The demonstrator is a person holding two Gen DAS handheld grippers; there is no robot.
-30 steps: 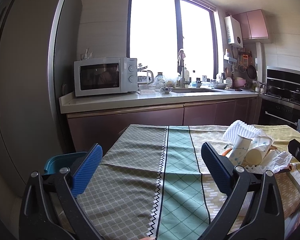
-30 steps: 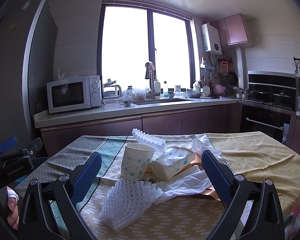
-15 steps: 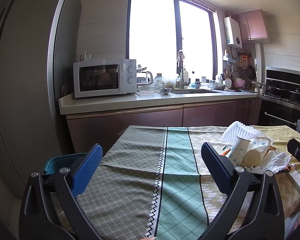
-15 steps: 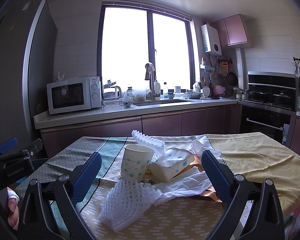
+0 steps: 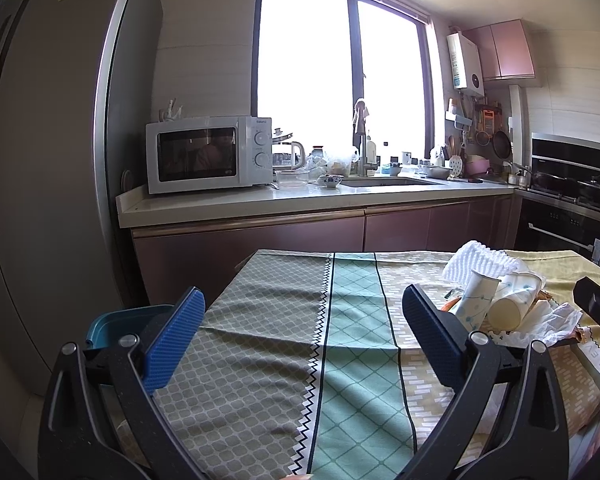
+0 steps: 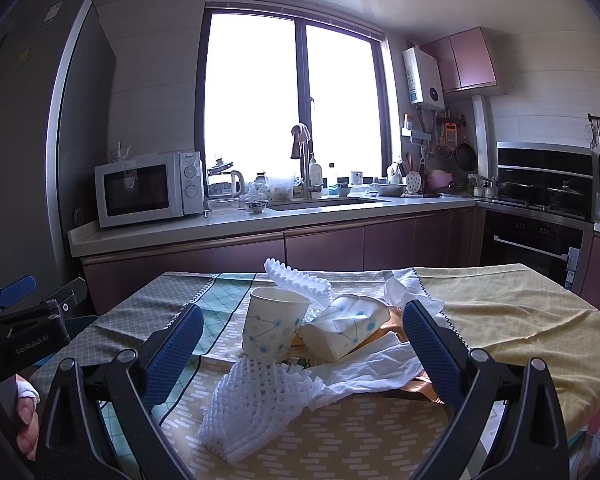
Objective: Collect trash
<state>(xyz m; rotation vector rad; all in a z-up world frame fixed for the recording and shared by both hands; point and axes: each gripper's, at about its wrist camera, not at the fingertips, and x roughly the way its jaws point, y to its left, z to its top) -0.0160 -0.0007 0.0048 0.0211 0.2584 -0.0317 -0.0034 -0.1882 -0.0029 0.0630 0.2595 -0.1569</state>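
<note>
A pile of trash lies on the cloth-covered table (image 6: 512, 312). It holds an upright paper cup (image 6: 272, 326), a tipped paper cup (image 6: 344, 332), a white foam net (image 6: 256, 404), a second foam net (image 6: 296, 280) behind, and crumpled white plastic (image 6: 380, 372). My right gripper (image 6: 300, 354) is open and empty, just in front of the pile. My left gripper (image 5: 302, 338) is open and empty over the table's left part, with the pile (image 5: 496, 300) to its right. A teal bin (image 5: 120, 320) stands below the table's left edge.
A kitchen counter (image 5: 300, 204) with a microwave (image 5: 208, 154) and sink runs behind the table. A tall fridge (image 5: 40, 160) stands at the left. An oven (image 6: 540, 236) and stove are at the right.
Both grippers have held almost still, with only a slight drift of the views. Nothing on the table has moved.
</note>
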